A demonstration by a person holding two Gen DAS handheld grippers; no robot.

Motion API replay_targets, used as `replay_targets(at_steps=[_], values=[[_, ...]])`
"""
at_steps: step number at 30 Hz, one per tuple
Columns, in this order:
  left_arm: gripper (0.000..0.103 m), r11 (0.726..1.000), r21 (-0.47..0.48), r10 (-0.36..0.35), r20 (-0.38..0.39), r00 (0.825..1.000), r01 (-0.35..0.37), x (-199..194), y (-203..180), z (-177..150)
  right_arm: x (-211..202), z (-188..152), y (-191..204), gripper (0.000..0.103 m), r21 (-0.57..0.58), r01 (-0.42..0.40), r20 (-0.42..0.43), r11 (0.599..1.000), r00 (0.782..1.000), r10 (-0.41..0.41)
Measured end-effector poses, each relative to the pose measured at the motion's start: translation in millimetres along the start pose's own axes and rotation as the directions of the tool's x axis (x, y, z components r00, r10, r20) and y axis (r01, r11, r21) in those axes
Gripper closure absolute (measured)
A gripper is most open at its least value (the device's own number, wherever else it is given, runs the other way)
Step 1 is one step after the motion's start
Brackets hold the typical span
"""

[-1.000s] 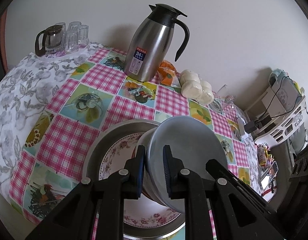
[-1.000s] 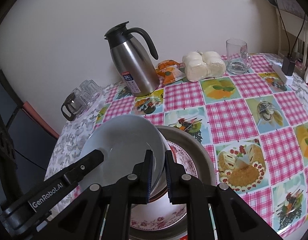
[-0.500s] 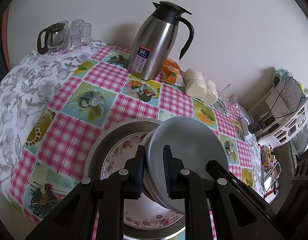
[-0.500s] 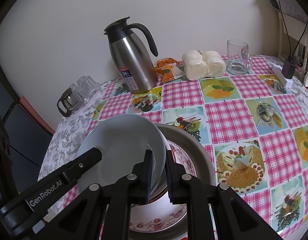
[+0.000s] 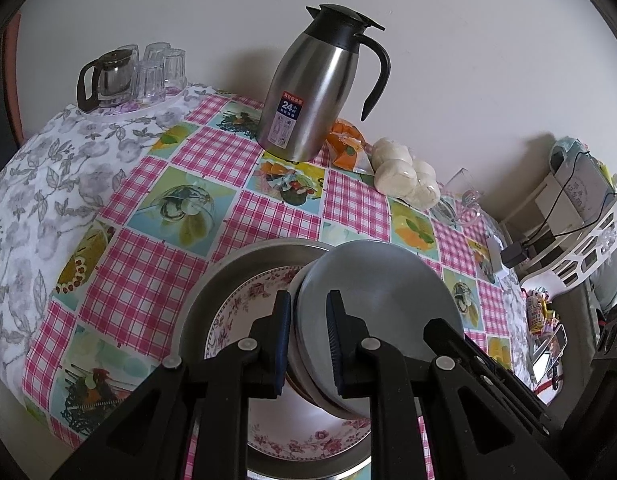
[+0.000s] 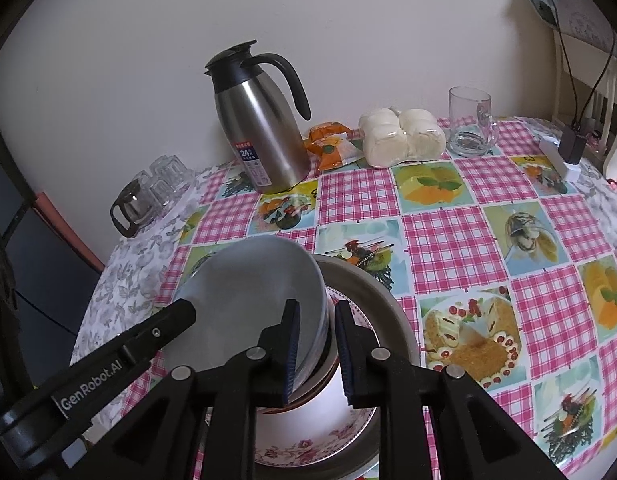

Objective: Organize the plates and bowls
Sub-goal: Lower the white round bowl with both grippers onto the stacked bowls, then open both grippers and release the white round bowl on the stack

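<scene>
A stack of nested bowls, pale grey on top (image 5: 380, 280) (image 6: 248, 288), hangs tilted over a pink-flowered plate (image 5: 236, 308) (image 6: 304, 448) that lies in a round steel tray (image 5: 212, 280) (image 6: 388, 312). My left gripper (image 5: 309, 340) is shut on the stack's left rim. My right gripper (image 6: 317, 354) straddles the opposite rim. Its jaws are opening, and a thin gap shows between the outer pad and the bowl wall. One left fingertip (image 6: 180, 312) reaches across the bowl's inside in the right wrist view.
On the pink checked tablecloth behind stand a steel thermos jug (image 5: 308, 92) (image 6: 260, 128), an orange packet (image 6: 328, 146), wrapped white buns (image 5: 404, 176) (image 6: 400, 136) and a glass mug (image 6: 470, 120). A glass teapot with tumblers (image 5: 120, 76) sits at the far left corner.
The right gripper's jaws have parted a little around the bowl rim. The left gripper keeps its grip, and the stack stays where it was.
</scene>
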State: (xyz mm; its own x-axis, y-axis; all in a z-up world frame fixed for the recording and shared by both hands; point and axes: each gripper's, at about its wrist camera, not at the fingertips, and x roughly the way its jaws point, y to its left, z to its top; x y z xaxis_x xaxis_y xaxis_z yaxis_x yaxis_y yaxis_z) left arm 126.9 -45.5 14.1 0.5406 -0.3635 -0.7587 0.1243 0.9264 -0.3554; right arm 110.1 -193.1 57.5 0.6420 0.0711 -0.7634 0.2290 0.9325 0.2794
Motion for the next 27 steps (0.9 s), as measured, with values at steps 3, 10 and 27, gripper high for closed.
replay_targets(at_steps=[3,10,27], values=[[0.086,1.0,-0.002,0.002,-0.006,1.0,-0.002,0,1,0,0,0,-1,0.08,0.005,0.004,-0.002,1.0,1.0,-0.004],[0.056,1.0,-0.002,0.02,0.016,1.0,-0.02,-10,1,2,-1,0,-3,0.044,0.003,0.033,-0.005,0.999,0.999,-0.033],[0.015,0.974,-0.05,0.221,0.023,0.975,-0.22,-9,27,4,-5,2,-9,0.007,-0.017,0.084,0.012,0.996,0.996,-0.084]])
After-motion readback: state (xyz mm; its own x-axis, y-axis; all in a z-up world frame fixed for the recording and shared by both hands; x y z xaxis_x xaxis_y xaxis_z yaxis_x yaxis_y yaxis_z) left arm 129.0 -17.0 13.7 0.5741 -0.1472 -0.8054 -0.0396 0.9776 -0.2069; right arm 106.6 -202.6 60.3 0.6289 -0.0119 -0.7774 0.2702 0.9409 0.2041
